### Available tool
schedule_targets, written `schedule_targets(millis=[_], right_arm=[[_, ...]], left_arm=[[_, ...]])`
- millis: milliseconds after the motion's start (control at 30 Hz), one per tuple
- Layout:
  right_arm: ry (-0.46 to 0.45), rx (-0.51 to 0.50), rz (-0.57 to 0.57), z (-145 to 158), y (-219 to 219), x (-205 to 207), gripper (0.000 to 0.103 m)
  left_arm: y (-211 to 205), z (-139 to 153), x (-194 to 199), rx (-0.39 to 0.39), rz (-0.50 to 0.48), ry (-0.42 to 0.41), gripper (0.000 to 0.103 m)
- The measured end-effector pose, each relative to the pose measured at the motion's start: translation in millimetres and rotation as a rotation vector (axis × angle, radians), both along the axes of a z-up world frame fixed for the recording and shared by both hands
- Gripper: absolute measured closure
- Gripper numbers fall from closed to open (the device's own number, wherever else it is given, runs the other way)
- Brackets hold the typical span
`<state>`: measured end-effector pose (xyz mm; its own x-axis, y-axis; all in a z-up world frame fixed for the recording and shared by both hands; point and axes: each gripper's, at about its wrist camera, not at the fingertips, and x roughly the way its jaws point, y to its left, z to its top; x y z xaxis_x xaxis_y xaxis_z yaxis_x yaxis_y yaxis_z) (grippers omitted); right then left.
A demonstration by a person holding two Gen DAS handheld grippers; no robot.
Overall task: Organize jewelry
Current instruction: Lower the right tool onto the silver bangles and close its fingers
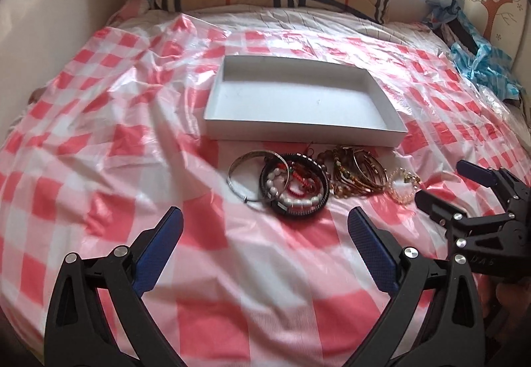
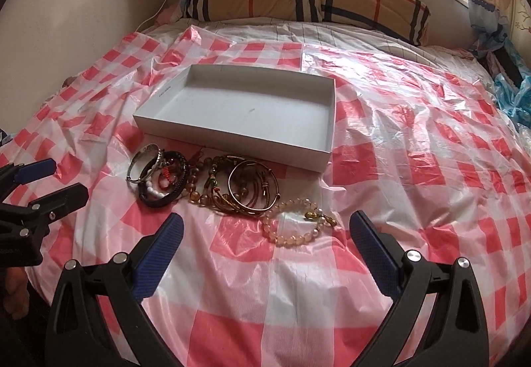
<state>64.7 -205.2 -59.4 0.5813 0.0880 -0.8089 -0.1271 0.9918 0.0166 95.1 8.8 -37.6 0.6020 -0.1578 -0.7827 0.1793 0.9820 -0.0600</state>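
A white box (image 1: 385, 131) sits in the middle of the frame on a bed (image 1: 83, 141) with a red checked cover. Nothing is in it. The bracelets (image 1: 298, 182) lie in a pile just below it. The left tool (image 1: 265, 224) and right tool (image 2: 265, 227) are both spread wide and hold nothing.

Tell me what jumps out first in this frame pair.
A tangled pile of bracelets lies on the red-and-white checked sheet, just in front of an empty white box. A pale beaded bracelet sits at the pile's near right edge. Both the left gripper and right gripper hang open, short of the jewelry.
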Motion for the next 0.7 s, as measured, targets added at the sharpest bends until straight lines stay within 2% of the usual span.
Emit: schedule_targets(millis=[167, 333, 533, 633, 667, 700], right_arm=[[0.069, 0.074, 0.036, -23, 1, 33, 0.007], [0.06, 0.01, 0.092, -29, 12, 61, 0.007], [0.12, 0.006, 0.132, -50, 16, 86, 0.007], [0.148, 0.084, 0.133, -54, 8, 90, 0.007], [0.151, 0.112, 0.137, -54, 5, 90, 0.007], [0.15, 0.133, 0.142, -53, 5, 88, 0.012]], left_arm=[[-16, -26, 42, 0.023, -0.032, 0.043, 0.008], [-20, -47, 63, 0.045, -0.016, 0.063, 0.008], [-10, -55, 73, 0.054, 0.003, 0.063, 0.01], [-13, -59, 75, 0.059, -0.022, 0.076, 0.021], [-16, -60, 75, 0.067, -0.032, 0.078, 0.03], [-18, -62, 74, 0.068, -0.049, 0.087, 0.04]])
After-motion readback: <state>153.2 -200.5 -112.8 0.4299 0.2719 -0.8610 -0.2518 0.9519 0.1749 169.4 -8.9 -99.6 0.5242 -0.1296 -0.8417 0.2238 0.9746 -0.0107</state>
